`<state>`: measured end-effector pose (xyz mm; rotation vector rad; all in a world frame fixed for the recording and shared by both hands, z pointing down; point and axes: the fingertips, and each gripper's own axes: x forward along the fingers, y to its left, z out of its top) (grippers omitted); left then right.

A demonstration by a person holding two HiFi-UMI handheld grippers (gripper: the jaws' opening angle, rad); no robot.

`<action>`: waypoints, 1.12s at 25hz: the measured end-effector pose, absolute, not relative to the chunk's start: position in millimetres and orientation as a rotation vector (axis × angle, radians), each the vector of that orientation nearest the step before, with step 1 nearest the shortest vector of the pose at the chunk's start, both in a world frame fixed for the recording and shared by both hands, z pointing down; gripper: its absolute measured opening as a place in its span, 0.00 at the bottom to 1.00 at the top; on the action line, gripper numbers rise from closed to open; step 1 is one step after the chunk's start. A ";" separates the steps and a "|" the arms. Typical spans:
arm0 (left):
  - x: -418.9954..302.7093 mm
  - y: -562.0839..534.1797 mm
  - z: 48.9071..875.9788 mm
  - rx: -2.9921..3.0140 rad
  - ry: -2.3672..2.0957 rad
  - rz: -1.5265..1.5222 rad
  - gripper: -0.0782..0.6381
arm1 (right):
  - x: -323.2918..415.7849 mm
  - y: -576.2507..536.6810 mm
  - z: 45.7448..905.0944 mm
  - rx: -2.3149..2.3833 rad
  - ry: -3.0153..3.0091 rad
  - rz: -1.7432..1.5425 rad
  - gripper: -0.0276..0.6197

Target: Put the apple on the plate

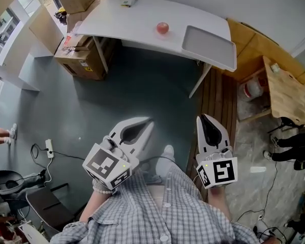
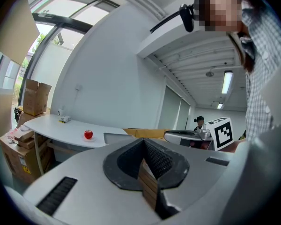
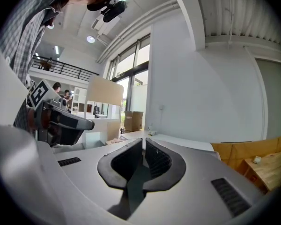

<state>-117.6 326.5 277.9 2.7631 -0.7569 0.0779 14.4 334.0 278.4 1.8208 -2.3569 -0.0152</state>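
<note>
While left gripper (image 1: 147, 122) and right gripper (image 1: 204, 119) sit closed, empty, far from apple (image 1: 162, 28): approach first, open wide.

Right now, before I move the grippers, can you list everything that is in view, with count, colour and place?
apple: one, red, on the table, left of the plate
plate: one, pale grey, rectangular, at the table's right end
table: one, white, far ahead
small item: one, whitish, at the table's back edge; too small to identify
cardboard boxes: several, brown, by the table's left end
wooden desk: one, light brown, on the right
power strip: one, white, on the floor at left
left gripper: one, grey, jaws shut, empty
right gripper: one, grey, jaws shut, empty
</note>
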 end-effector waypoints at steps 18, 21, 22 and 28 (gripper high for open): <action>-3.5 249.0 272.7 2.688 -0.927 0.034 0.12 | 145.5 250.7 283.7 1.717 -2.437 0.006 0.09; 3.8 242.7 273.1 2.689 -0.920 0.033 0.12 | 152.2 246.8 287.1 1.722 -2.427 0.020 0.09; 4.7 240.7 274.1 2.688 -0.917 0.032 0.12 | 153.3 244.9 288.1 1.728 -2.423 0.023 0.09; 6.0 219.8 283.6 2.684 -0.870 0.016 0.12 | 158.2 230.0 288.7 1.816 -2.393 0.040 0.09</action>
